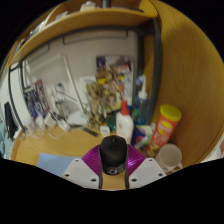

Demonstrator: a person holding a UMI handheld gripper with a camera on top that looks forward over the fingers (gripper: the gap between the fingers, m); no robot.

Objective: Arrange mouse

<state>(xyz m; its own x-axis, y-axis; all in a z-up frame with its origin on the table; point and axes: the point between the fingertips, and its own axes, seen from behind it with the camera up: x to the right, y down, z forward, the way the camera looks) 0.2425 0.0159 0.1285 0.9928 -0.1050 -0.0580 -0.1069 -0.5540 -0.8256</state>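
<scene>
A black computer mouse (pixel 113 154) sits between my two fingers, its rounded back toward the camera. The magenta pads (pixel 93 160) press against both of its sides, so my gripper (pixel 113 162) is shut on the mouse. It is held above the wooden desk (pixel 45 148), which shows to the left beyond the fingers. The underside of the mouse is hidden.
Beyond the mouse stand a white bottle with a red cap (pixel 125 122), an orange-and-yellow canister (pixel 165 126) and a white cup (pixel 170 155). Clutter fills the back of the desk under a wooden shelf (pixel 80 22).
</scene>
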